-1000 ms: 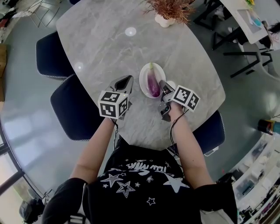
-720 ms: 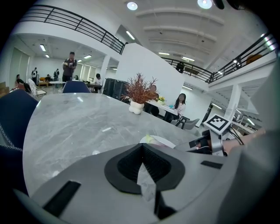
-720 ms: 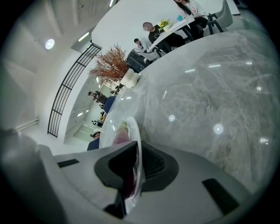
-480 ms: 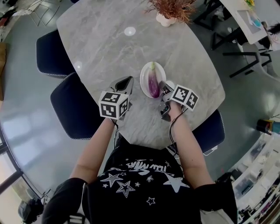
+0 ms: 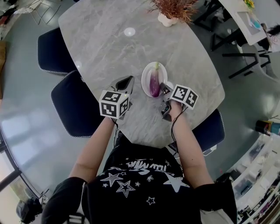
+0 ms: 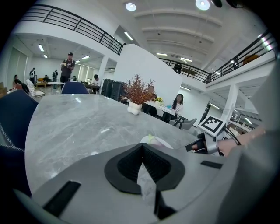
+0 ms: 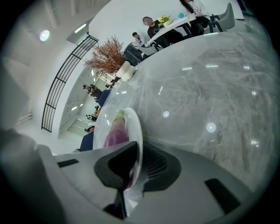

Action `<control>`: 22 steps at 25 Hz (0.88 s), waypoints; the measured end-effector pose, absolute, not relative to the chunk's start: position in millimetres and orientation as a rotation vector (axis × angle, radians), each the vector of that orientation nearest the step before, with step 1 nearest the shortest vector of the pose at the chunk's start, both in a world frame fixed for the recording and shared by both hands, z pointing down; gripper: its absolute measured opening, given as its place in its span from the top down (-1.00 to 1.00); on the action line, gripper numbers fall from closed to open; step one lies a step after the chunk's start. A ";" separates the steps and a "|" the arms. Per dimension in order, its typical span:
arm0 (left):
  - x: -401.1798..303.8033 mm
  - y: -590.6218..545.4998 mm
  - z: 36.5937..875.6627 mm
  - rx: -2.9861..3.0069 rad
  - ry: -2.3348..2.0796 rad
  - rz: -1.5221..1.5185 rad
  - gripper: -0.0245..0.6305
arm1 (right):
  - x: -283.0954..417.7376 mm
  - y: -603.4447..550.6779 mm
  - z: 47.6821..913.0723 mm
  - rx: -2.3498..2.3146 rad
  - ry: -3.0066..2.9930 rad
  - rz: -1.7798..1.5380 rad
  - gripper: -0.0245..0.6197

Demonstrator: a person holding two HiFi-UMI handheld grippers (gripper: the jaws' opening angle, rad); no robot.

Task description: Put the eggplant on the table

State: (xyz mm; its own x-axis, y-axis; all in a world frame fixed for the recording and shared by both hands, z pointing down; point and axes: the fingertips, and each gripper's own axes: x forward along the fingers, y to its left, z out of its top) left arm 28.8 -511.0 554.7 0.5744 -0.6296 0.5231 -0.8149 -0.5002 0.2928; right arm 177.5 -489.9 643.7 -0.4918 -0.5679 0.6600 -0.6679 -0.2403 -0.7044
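A purple eggplant (image 5: 155, 83) with a green stem lies on a small white plate (image 5: 145, 78) on the grey marble table (image 5: 109, 48). My right gripper (image 5: 164, 89) is at the plate's near right rim. In the right gripper view its jaws are shut on that plate (image 7: 134, 131) edge, with the eggplant (image 7: 114, 133) just beyond them. My left gripper (image 5: 124, 82) rests to the left of the plate, shut and empty. From the left gripper (image 6: 144, 168) view, the plate (image 6: 159, 141) shows past the tips.
A white pot of dried reddish plant (image 5: 168, 11) stands at the table's far edge. Dark blue chairs (image 5: 74, 105) sit along the left side, with another chair (image 5: 212, 129) at the right front. The table's near edge runs just under both grippers.
My right gripper has edged slightly closer onto the plate's rim. The left gripper, the plate and the eggplant have stayed where they were.
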 end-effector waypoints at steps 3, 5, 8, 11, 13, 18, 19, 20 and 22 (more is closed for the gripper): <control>27.0 -510.9 553.5 2.300 -1.151 0.476 0.90 | 177.0 -490.2 643.5 1.534 -1.880 1.821 0.84; 27.1 -510.2 552.6 2.306 -1.147 0.473 0.90 | 178.0 -490.3 642.3 1.538 -1.877 1.795 0.76; 28.1 -507.8 550.1 2.314 -1.140 0.470 0.90 | 183.9 -488.2 639.6 1.568 -1.866 1.764 0.71; 28.7 -505.9 547.0 2.324 -1.132 0.461 0.90 | 190.0 -484.7 635.4 1.602 -1.862 1.756 0.71; 28.4 -504.1 545.2 2.331 -1.124 0.453 0.90 | 192.0 -481.6 632.6 1.622 -1.862 1.752 0.71; 26.4 -492.2 537.9 2.363 -1.089 0.442 0.90 | 191.4 -467.9 620.8 1.679 -1.880 1.739 0.71; 25.9 -489.7 536.1 2.371 -1.080 0.439 0.90 | 190.9 -464.7 617.9 1.691 -1.885 1.739 0.71; 25.5 -487.3 534.2 2.378 -1.071 0.437 0.90 | 190.4 -461.3 614.9 1.702 -1.888 1.741 0.71; 24.7 -482.6 530.1 2.393 -1.050 0.433 0.90 | 189.2 -454.3 608.3 1.725 -1.895 1.743 0.71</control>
